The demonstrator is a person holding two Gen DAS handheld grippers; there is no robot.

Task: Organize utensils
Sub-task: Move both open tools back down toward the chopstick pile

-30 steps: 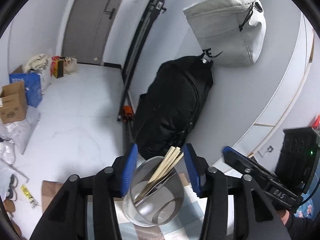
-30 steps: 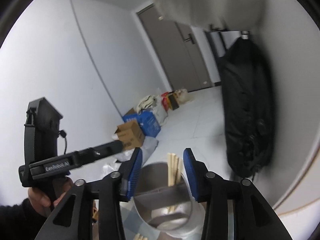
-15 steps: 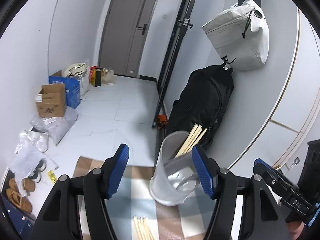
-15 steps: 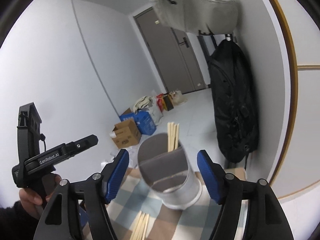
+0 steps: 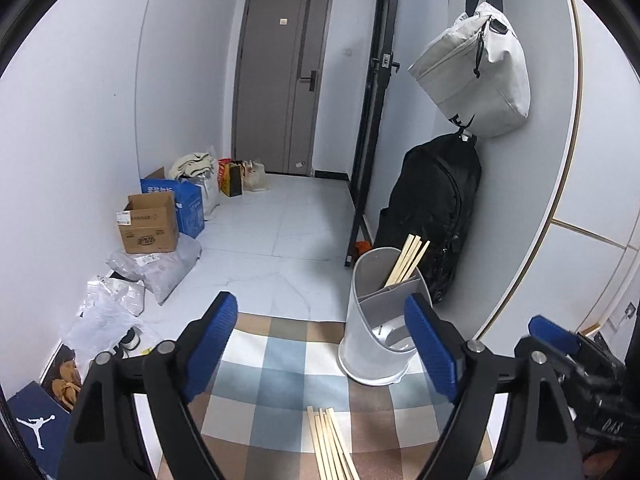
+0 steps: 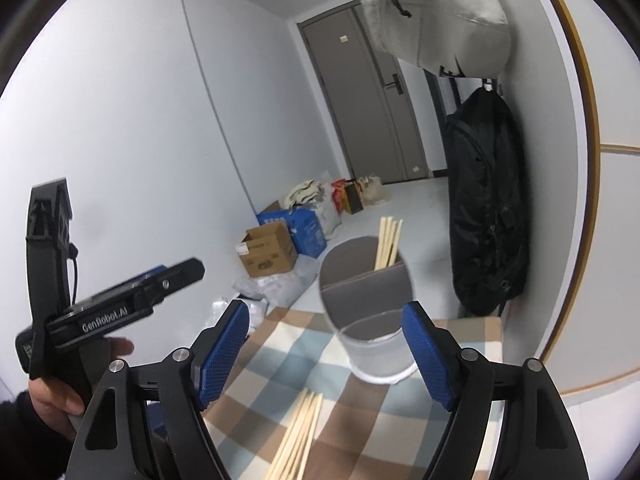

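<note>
A white utensil holder (image 5: 374, 344) (image 6: 374, 354) with a grey divider stands upright on a checked cloth (image 5: 280, 380) (image 6: 280, 360). Several wooden chopsticks (image 5: 406, 258) (image 6: 388, 242) lean in its back compartment. More loose chopsticks (image 5: 330, 444) (image 6: 300, 436) lie on the cloth in front of it. My left gripper (image 5: 320, 304) is short of the holder, its jaws opening with nothing between the pads. My right gripper (image 6: 326, 312) likewise faces the holder from nearer, jaws opening and empty. A hand (image 6: 60, 396) holds the left gripper's body (image 6: 120, 304).
A black backpack (image 5: 432, 216) and a grey bag (image 5: 476, 72) hang on the right wall just behind the holder. On the floor at the left are a cardboard box (image 5: 148, 224), a blue box (image 5: 180, 200) and plastic bags (image 5: 160, 268). A grey door (image 5: 280, 80) closes the far end.
Both grippers have drawn back from the holder and their jaws have spread wide. The holder, earlier between the jaws, now stands free on the cloth. The loose chopsticks have come into view.
</note>
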